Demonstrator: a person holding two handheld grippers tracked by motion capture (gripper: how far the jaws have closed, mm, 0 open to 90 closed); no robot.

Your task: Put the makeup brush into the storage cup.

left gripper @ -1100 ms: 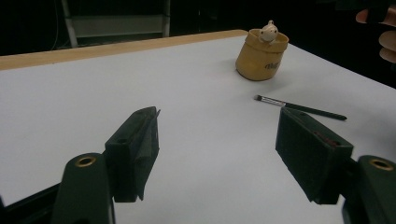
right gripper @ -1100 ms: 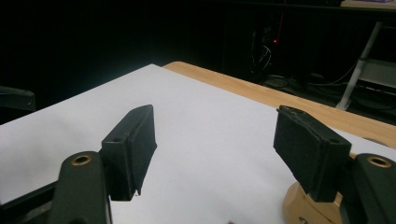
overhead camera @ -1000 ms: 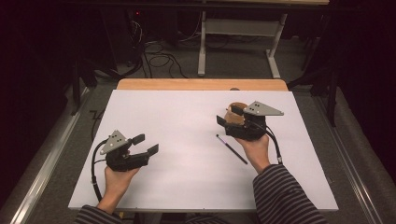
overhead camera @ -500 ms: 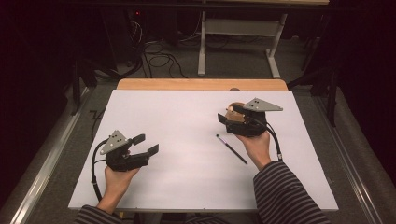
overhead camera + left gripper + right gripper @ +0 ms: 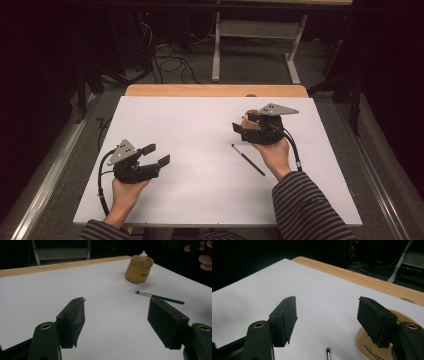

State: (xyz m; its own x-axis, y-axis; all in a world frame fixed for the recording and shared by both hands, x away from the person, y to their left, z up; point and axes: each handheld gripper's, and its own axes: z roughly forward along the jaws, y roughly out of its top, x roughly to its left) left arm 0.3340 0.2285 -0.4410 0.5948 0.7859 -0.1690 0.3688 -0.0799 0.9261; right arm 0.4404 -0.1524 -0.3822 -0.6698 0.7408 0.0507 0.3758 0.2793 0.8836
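White sheeting covers the wooden table, centre frame, amid a dark room. Both the left gripper and right gripper gape empty; the tan fabric pouch sits half hidden behind the right one, near a thin black brush.

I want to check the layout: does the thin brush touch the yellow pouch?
Apart. In the left gripper view, bare white table separates the brush from the pouch.
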